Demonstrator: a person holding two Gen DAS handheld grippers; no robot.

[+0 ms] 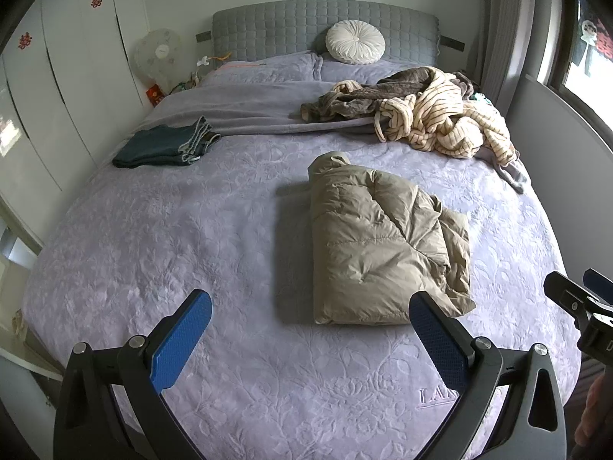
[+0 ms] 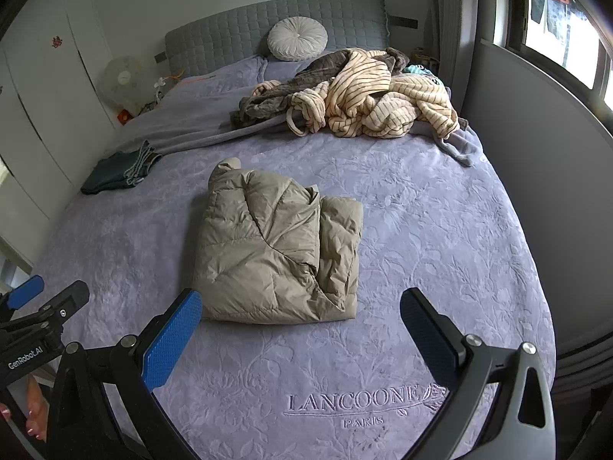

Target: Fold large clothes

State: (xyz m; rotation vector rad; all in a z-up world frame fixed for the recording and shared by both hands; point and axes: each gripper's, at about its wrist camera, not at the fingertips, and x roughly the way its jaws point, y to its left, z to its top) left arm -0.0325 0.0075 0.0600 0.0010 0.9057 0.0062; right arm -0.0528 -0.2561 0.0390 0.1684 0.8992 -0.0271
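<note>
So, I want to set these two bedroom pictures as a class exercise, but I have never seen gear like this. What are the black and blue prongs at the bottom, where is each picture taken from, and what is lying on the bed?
There is no machine here: a person holds one hand-held gripper in each hand, each with two blue-padded fingers and a wide-angle camera looking along them. One picture comes from the left hand-held gripper, the other from the right hand-held gripper. Both stand open and hold nothing.

On the lilac bed cover lies a beige puffer jacket, already folded into a neat bundle. Near the left edge is a pair of folded jeans. Toward the headboard sits a loose heap of striped cream and brown clothes, not yet folded, with a round white cushion behind it.
</note>
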